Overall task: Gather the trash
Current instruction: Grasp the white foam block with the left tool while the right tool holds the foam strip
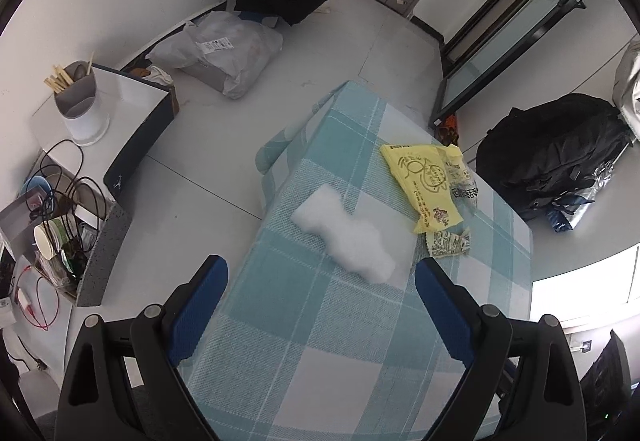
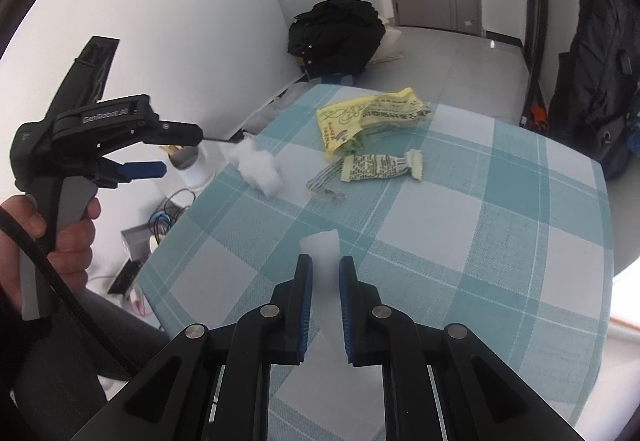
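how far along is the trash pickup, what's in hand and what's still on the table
Nothing visibly collected yet; no bin in view. In hand: the right tongs are shut on a white translucent piece. The left tongs hang open, empty. Left on the table: white fluffy wad, yellow bag, small printed wrapper.

Even, cool daylight; the brightest source is an overexposed window (image 1: pixel 592 289) at lower right in both views, washing out detail there. Shadows on the counter (image 1: pixel 320 321) are soft and faint. Fisheye distortion bends walls and floor, with black vignetting at the corners. The white piece (image 2: pixel 326 281) between the right jaws is blurred.
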### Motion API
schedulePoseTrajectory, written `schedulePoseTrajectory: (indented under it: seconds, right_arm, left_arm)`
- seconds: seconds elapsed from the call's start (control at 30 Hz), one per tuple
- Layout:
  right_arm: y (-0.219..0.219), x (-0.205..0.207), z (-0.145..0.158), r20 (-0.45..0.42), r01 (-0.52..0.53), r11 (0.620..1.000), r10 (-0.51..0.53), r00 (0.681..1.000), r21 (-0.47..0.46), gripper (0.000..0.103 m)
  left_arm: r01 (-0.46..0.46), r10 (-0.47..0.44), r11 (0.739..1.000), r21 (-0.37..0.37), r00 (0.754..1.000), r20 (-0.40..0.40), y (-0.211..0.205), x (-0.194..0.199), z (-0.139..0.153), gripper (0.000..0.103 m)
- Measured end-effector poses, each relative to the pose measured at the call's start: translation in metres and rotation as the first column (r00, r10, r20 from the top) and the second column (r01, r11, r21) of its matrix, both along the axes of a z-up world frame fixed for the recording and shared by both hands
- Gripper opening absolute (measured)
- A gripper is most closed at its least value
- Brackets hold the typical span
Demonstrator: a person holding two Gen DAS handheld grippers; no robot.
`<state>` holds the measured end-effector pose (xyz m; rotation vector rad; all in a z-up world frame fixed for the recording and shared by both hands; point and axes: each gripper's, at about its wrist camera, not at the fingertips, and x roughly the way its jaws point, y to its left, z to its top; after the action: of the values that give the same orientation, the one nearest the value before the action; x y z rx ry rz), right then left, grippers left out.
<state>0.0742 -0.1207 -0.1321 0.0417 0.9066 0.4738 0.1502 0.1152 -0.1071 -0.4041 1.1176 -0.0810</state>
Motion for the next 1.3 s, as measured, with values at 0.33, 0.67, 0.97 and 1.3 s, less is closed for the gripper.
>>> schedulePoseTrajectory:
  seconds: [0.33, 0.67, 0.97, 1.3]
  right_arm:
    - [-0.013, -0.007, -0.01, -0.04, 0.021, 0.998, -0.019, 0.999, 0.06, 0.012]
    - [-0.035, -0.01, -0.011, -0.045, 0.053, 0.995, -0.049, 0.998, 0.089, 0.012]
    - [-0.054, -0.012, -0.01, -0.063, 0.087, 0.989, -0.08, 0.995, 0.117, 0.012]
    - [-0.072, -0.014, 0.0, -0.065, 0.139, 0.974, -0.13, 0.989, 0.178, 0.012]
  left_arm:
    - [0.026, -0.015, 0.998, 0.063, 0.985, -0.172, -0.028, 0.041, -0.029, 0.093]
    - [0.052, -0.01, 0.984, 0.172, 0.972, -0.237, -0.048, 0.056, -0.041, 0.091]
    - [0.127, -0.057, 0.933, 0.337, 0.976, -0.208, -0.06, 0.054, -0.041, 0.063]
    - [0.149, -0.088, 0.935, 0.322, 0.977, -0.195, -0.063, 0.043, -0.036, 0.036]
